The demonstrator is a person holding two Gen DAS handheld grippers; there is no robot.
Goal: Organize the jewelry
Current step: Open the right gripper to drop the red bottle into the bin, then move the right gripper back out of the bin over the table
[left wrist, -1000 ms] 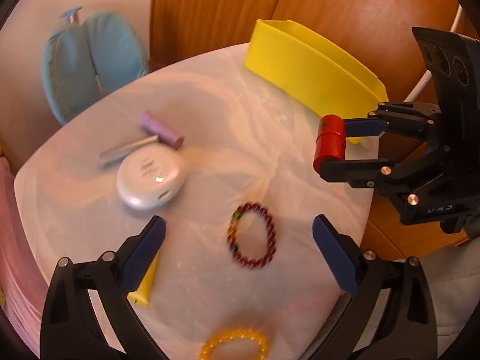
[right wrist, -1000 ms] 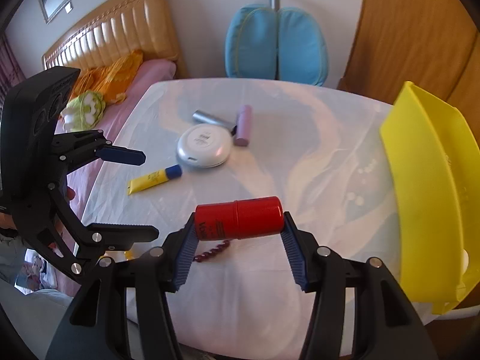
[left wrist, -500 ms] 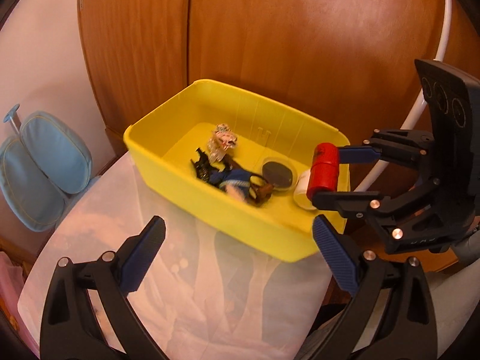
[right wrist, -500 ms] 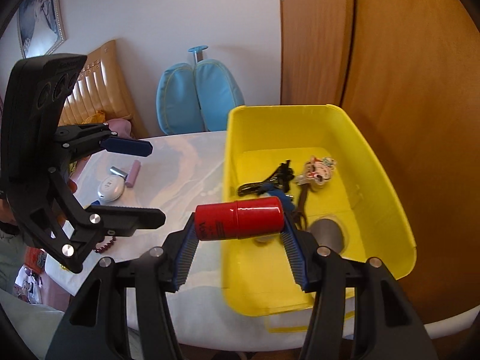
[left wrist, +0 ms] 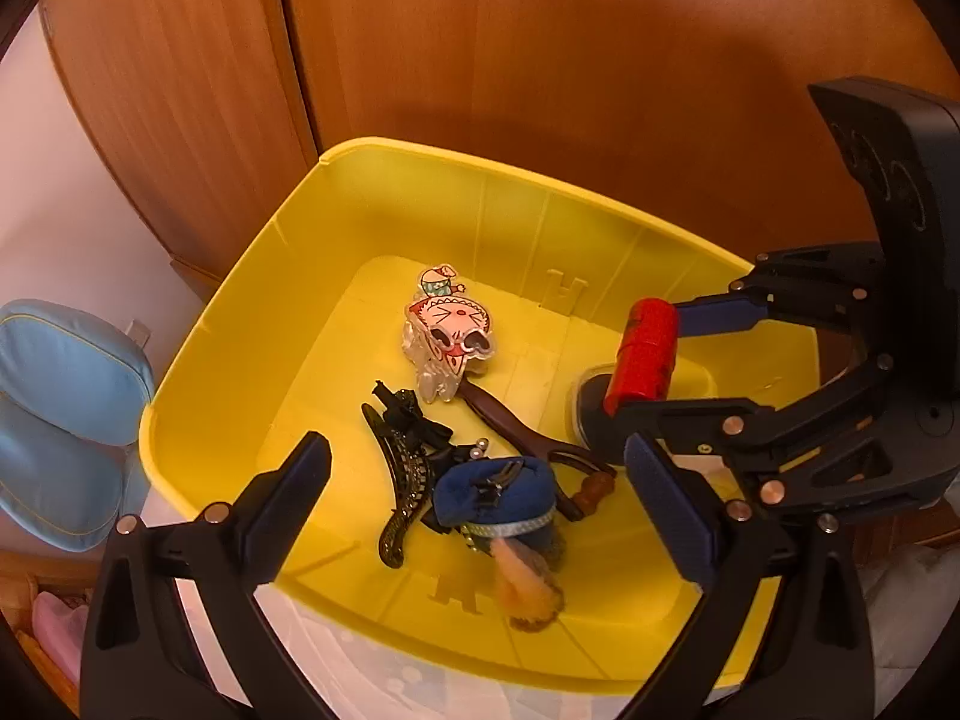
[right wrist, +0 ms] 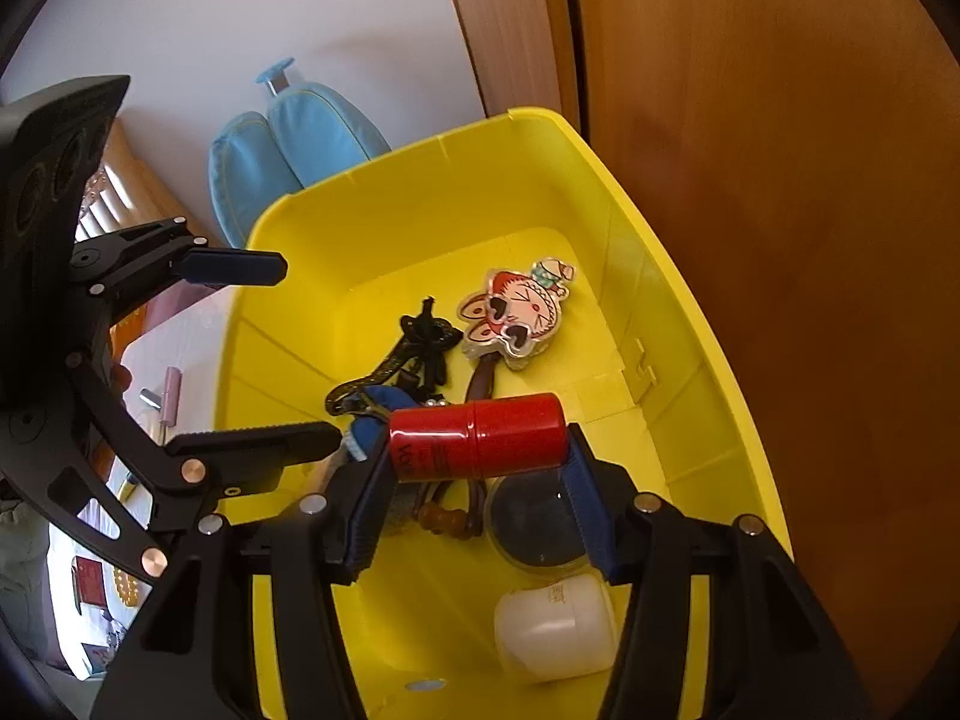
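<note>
The red tube [right wrist: 477,438] is hanging over the yellow bin [left wrist: 240,276], gripped end to end by the right claw [right wrist: 477,468].

The right claw is pinching the tube crosswise between its blue pads, above the bin's inside and clear of its floor, so the step in hand looks like the drop-off. Beneath it are lying a cartoon hair clip [right wrist: 519,312], a black claw clip [left wrist: 402,468], a blue cloth piece [left wrist: 498,492], a dark round compact [right wrist: 534,528] and a white jar [right wrist: 555,624]. The left claw [left wrist: 477,492] is standing wide apart and empty, hovering over the near side of the bin. The next move is probably calling for lowering a little toward a bare patch of floor, then spreading the right jaws to let the tube fall without knocking the compact.
</note>
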